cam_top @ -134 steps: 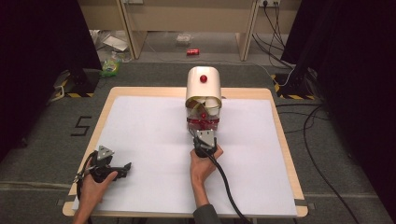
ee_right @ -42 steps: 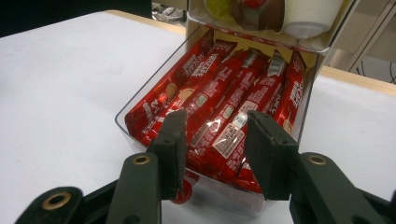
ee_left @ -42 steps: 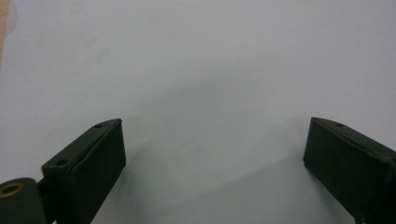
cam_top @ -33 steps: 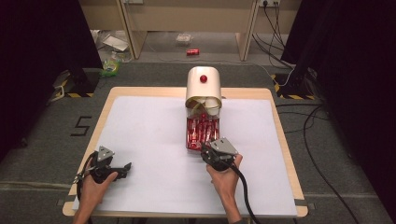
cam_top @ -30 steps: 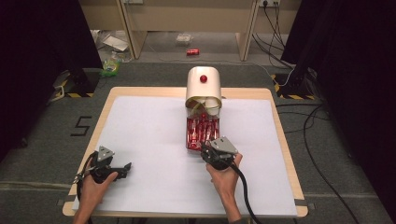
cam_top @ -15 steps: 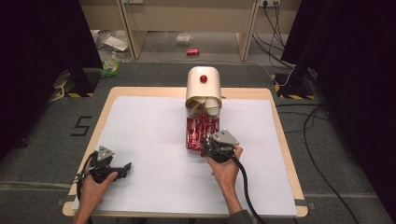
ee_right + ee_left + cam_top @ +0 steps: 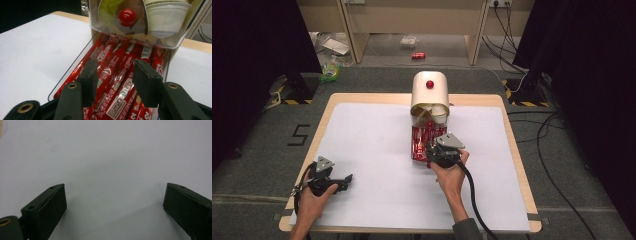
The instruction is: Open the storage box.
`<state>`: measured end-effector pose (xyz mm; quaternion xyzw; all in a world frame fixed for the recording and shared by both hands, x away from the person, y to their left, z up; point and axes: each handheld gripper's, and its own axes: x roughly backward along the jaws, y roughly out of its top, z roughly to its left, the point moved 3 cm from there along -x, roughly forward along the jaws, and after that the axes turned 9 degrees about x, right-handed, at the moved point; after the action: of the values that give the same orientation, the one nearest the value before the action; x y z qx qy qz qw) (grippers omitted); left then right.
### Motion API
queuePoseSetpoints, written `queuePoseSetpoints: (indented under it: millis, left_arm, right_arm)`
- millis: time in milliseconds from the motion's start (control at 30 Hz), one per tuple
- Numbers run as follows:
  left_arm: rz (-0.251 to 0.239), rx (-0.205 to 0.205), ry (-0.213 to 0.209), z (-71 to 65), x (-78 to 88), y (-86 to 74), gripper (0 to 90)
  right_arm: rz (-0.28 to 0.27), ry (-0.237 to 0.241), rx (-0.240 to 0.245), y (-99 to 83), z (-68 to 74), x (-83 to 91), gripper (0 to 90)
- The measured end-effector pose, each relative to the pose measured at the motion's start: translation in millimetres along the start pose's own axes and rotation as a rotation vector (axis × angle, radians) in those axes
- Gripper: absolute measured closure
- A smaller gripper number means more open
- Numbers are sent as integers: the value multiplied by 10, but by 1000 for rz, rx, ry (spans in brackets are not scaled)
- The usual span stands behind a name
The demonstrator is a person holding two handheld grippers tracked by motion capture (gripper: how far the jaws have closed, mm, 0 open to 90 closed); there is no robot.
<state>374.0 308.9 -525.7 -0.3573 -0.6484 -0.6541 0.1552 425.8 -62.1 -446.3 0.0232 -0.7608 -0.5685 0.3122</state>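
The red stick packets (image 7: pixel 117 75) are seen lying side by side in a clear drawer (image 7: pixel 75 67) that is pulled out from under a cream dispenser box (image 7: pixel 430 92), pretty much in the middle of the tabletop (image 7: pixel 362 145). They're found right in front of and below the fingers (image 7: pixel 90 80) of the right gripper (image 7: pixel 115 82), which is held over the near end of the drawer. Those fingers are kept partly apart, with packets seen in the gap under them, and nothing is clamped (whether the tips brush the wrappers can't be told).

Just past the fingers, a red knob (image 7: pixel 127 17) and a white cup (image 7: pixel 166 18) are seen behind the box's clear front.

Off to the side, well apart from the drawer, the left gripper (image 7: pixel 334 181) is rested low near the tabletop's near corner. Its fingers (image 7: pixel 50 205) are spread wide, and nothing is held between them, just plain white surface.
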Motion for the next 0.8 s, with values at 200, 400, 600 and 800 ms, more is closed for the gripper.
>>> queuePoseSetpoints:
  millis: [200, 400, 600, 800]
  left_arm:
    - [-1, 0, 1, -2, 0, 0, 42]
    - [-1, 0, 1, -2, 0, 0, 42]
    - [-1, 0, 1, -2, 0, 0, 41]
    - [-1, 0, 1, -1, 0, 0, 41]
  right_arm:
    - [7, 8, -8, 17, -41, -23, 545]
    - [7, 6, -21, 22, -69, -28, 541]
    - [9, 10, -22, 52, -78, -46, 525]
    - [11, 13, -17, 92, -79, -63, 514]
